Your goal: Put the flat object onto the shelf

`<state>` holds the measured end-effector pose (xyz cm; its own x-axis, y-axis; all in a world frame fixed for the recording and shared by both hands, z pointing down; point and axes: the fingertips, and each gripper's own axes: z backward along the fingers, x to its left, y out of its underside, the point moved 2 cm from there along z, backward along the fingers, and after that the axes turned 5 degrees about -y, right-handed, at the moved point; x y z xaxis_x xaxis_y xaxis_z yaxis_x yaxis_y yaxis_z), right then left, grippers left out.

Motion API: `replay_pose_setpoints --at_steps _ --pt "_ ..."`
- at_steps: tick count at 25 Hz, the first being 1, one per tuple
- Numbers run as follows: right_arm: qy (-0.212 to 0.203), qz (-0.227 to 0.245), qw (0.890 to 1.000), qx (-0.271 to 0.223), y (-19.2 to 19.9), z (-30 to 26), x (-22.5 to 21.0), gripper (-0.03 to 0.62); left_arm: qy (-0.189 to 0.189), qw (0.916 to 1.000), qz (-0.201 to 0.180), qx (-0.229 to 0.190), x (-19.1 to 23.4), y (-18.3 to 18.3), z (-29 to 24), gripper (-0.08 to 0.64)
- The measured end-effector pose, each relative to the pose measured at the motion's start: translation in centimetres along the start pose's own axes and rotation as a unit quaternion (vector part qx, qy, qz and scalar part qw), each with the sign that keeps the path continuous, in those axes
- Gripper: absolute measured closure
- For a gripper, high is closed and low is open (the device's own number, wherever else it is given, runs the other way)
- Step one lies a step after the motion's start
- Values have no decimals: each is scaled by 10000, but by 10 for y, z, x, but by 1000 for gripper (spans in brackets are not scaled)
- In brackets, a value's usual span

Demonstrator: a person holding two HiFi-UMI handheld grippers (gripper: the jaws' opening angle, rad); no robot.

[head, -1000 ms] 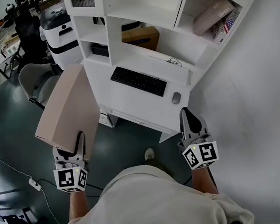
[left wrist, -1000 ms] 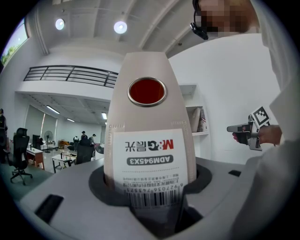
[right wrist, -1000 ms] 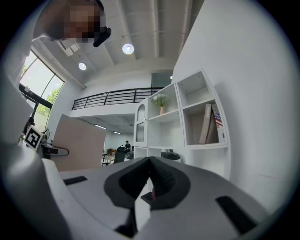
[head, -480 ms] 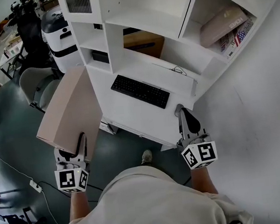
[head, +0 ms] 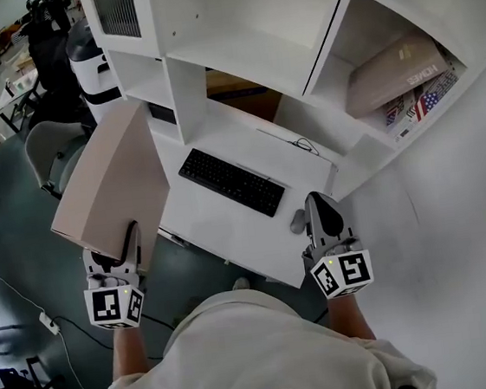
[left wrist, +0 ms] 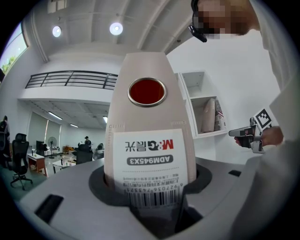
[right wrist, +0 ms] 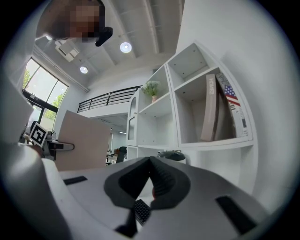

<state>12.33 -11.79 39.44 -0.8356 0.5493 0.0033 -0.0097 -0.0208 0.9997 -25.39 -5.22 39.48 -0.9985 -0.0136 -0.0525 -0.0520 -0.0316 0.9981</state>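
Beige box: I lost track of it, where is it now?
Head view, left side: the beige box is clamped in the left gripper, left of the keyboard and beside the shelf.

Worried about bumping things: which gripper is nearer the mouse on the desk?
Right. The right gripper is just beside the mouse; the left gripper, clamping the flat box, is off the left of the desk.

Keyboard (head: pixel 232 182) on desk (head: pixel 216 227), before shelf (head: pixel 240 50)

A white desk (head: pixel 216 229) stands against a white wall (head: pixel 457 235), a grey chair (head: pixel 46 152) on dark floor (head: pixel 12 237).
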Motion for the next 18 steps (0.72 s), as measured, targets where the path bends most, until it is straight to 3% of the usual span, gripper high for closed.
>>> replay_pose_setpoints --at_steps 10,18 --pt "52 -162 9998 120 15 -24 -36 589 129 9988 -403 -262 -14 -36 -61 290" --pt "436 -193 9987 175 14 -38 -26 589 668 9872 -1259 -717 -20 -67 -119 290"
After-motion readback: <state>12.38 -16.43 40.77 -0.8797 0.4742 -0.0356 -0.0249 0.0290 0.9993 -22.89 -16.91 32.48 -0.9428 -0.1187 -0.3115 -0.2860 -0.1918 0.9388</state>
